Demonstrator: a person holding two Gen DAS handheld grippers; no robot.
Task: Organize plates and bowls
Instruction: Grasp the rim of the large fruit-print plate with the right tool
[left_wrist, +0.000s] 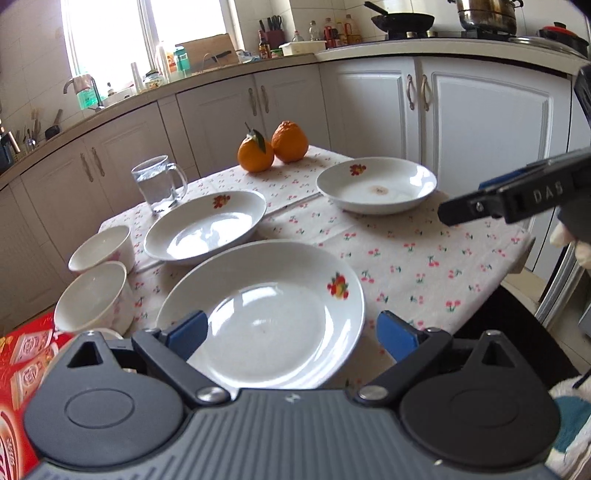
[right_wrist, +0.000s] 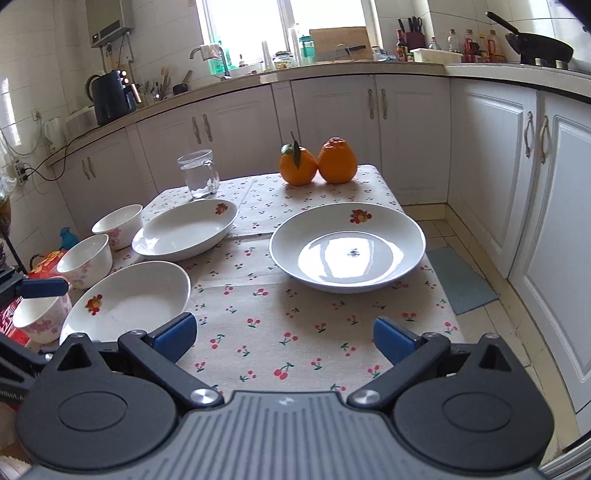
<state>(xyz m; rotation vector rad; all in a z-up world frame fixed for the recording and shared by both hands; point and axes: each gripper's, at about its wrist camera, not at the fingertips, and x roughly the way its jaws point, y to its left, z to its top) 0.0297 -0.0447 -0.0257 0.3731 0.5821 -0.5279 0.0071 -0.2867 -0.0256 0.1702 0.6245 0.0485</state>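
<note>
Three white plates with fruit prints lie on the cherry-print tablecloth. In the left wrist view the near plate sits just ahead of my open, empty left gripper; the middle plate and far right plate lie beyond. Two white floral bowls stand at the left. In the right wrist view my right gripper is open and empty above bare cloth, with the right plate ahead, the near plate at its left, and three bowls along the left edge.
Two oranges and a glass mug of water stand at the table's far end. White kitchen cabinets surround the table. A red box sits at the left. The right gripper's finger shows at the right in the left wrist view.
</note>
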